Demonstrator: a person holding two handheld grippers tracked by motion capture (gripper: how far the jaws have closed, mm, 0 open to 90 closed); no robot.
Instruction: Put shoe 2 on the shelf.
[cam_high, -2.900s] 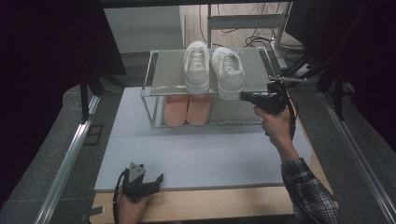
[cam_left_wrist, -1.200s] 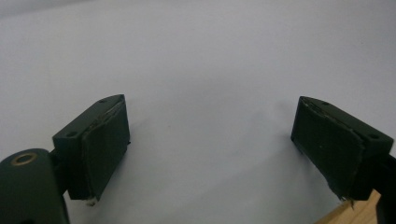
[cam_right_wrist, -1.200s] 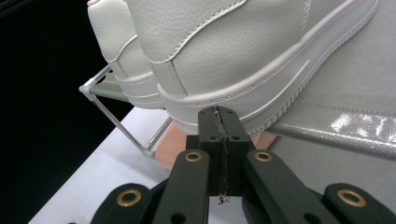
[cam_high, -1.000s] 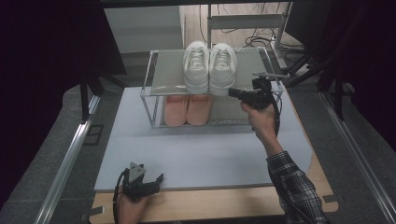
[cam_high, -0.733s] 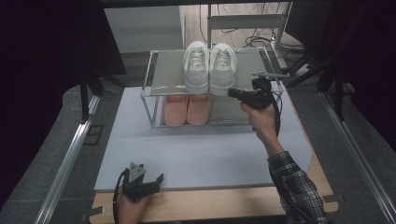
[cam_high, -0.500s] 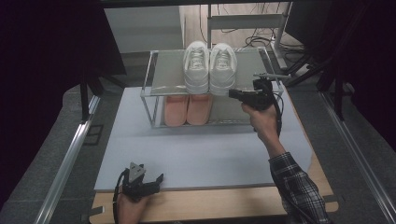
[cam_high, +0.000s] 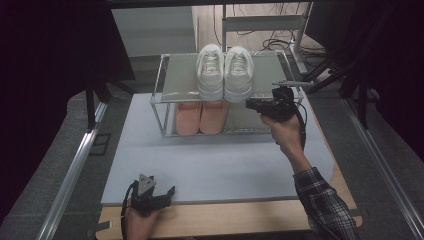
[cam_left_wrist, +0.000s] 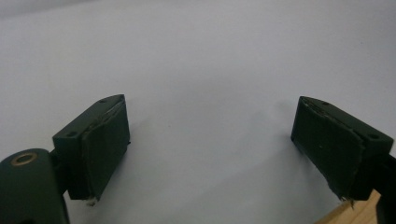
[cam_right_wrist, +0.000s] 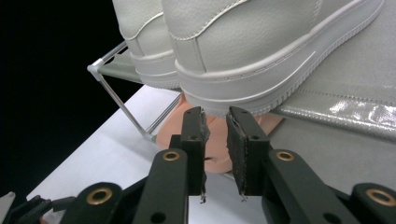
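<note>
Two white sneakers (cam_high: 210, 72) (cam_high: 238, 74) stand side by side on the top shelf of a wire shoe rack (cam_high: 172, 80); a pink pair (cam_high: 200, 117) sits on the shelf below. My right gripper (cam_high: 248, 103) points at the right sneaker's heel. In the right gripper view its jaws (cam_right_wrist: 215, 135) stand a narrow gap apart just before the heel's sole (cam_right_wrist: 261, 46), having just been opening, with nothing between them. My left gripper (cam_high: 167, 195) rests open at the table's near edge, over bare white mat (cam_left_wrist: 210, 56).
The rack stands at the back of a white mat (cam_high: 225, 165) on a wooden table. Metal rails (cam_high: 70, 170) run along both sides. Cables and table legs (cam_high: 265, 20) lie on the floor behind the rack.
Since the earliest frame the right gripper and the right sneaker have shifted left, closing the gap between the sneakers. Over the last second neither hand has visibly moved.
</note>
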